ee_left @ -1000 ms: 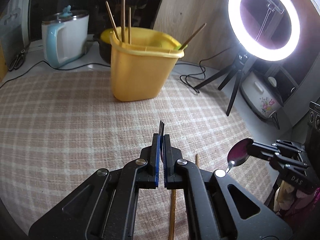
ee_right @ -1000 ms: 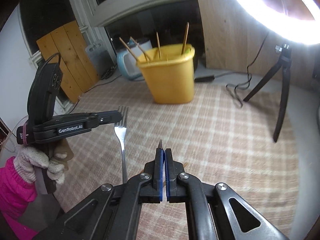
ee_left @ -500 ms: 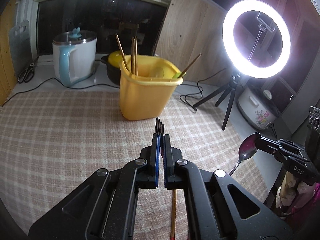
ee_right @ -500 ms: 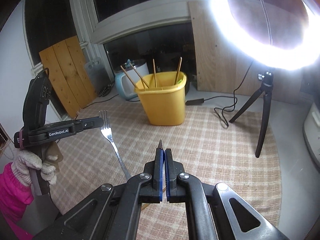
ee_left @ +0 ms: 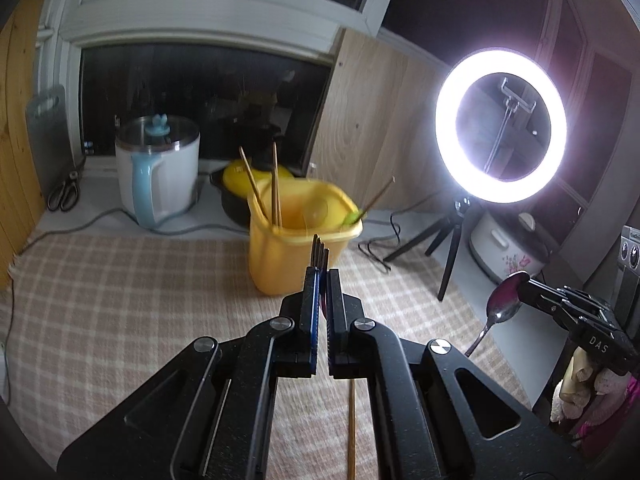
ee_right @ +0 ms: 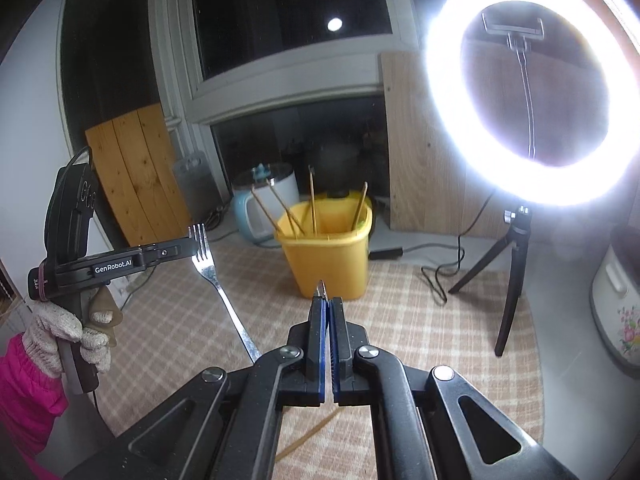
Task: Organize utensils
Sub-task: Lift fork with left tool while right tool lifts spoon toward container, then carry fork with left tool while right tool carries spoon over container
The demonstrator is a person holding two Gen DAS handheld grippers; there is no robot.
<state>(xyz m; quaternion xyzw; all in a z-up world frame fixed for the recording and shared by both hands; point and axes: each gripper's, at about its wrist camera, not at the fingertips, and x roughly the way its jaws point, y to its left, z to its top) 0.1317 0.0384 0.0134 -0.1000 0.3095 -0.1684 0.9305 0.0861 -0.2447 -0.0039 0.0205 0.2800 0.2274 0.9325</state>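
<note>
Utensils are split between both hands and the yellow bin [ee_left: 300, 252] at the far side of the desk [ee_left: 120, 300]. Left gripper [ee_left: 320, 276]: jaws pinch a fork [ee_right: 208, 268] just below its tines, handle slanting down toward the cloth. Right gripper [ee_right: 326, 304]: jaws pinch a spoon [ee_left: 502, 304] by the bowl, handle hanging below. Gripping at the head end leaves each handle free, which I judge suits dropping it handle-first into the bin.

Both grippers hang above the cloth, aimed at the bin, well apart from each other. The bin holds several chopsticks [ee_left: 276, 192] leaning against the rim; open room remains in its middle. One chopstick [ee_left: 351, 428] lies on the cloth beneath the left gripper, not yet collected.

Hazards: ring light [ee_left: 500, 124] on its tripod [ee_left: 444, 244] and a trailing cable stand right of the bin; kettle [ee_left: 158, 176] stands behind on the left. Approach from the front is unobstructed
</note>
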